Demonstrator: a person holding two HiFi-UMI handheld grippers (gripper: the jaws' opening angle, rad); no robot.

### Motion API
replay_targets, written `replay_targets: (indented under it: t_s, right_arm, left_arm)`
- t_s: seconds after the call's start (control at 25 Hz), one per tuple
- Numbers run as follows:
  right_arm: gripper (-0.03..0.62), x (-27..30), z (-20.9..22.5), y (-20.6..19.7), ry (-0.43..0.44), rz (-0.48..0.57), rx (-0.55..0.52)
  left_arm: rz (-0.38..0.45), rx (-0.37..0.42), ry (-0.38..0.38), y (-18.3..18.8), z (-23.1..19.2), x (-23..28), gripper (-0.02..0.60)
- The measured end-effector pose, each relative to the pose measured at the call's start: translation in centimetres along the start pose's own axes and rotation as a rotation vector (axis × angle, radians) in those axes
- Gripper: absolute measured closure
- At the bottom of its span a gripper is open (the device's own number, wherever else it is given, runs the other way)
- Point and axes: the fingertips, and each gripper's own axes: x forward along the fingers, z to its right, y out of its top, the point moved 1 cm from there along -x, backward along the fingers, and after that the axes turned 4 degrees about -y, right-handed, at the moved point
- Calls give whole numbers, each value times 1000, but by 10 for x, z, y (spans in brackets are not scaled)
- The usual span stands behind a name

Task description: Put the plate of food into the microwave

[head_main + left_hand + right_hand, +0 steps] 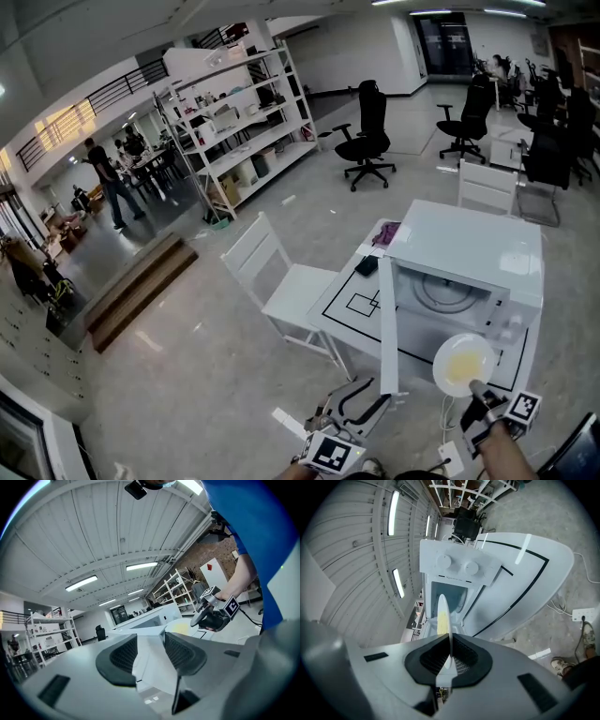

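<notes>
A white microwave stands on a white table with its door swung open toward me. My right gripper is shut on the near rim of a white plate of yellow food, held in front of the open cavity. In the right gripper view the plate shows edge-on between the pads, pointing at the cavity. My left gripper is open, just beside the door's free edge. In the left gripper view the jaws stand apart, with the right gripper and plate beyond.
A white chair stands left of the table, another behind it. A black object and a purple one lie on the table's far-left part. Black office chairs, shelving and steps stand farther off. A power strip lies on the floor.
</notes>
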Motion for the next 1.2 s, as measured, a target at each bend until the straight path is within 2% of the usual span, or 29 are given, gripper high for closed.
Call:
replay_targets:
  t_s: [0.36, 0.6, 0.8, 1.0, 1.2]
  right_arm:
    - [585, 36, -1, -4, -13, 63, -8]
    - [585, 52, -2, -8, -31, 91, -8]
    - [585, 67, -7, -1, -41, 111, -9]
    - [585, 85, -11, 8, -46, 130, 0]
    - [585, 104, -7, 20, -64, 149, 24]
  left_arm:
    - [8, -24, -11, -19, -31, -27, 393]
    - [4, -26, -30, -18, -41, -37, 393]
    - [-7, -48, -50, -27, -48, -47, 393]
    - [25, -49, -99, -21, -52, -55, 393]
    - [24, -80, -92, -26, -66, -55, 393]
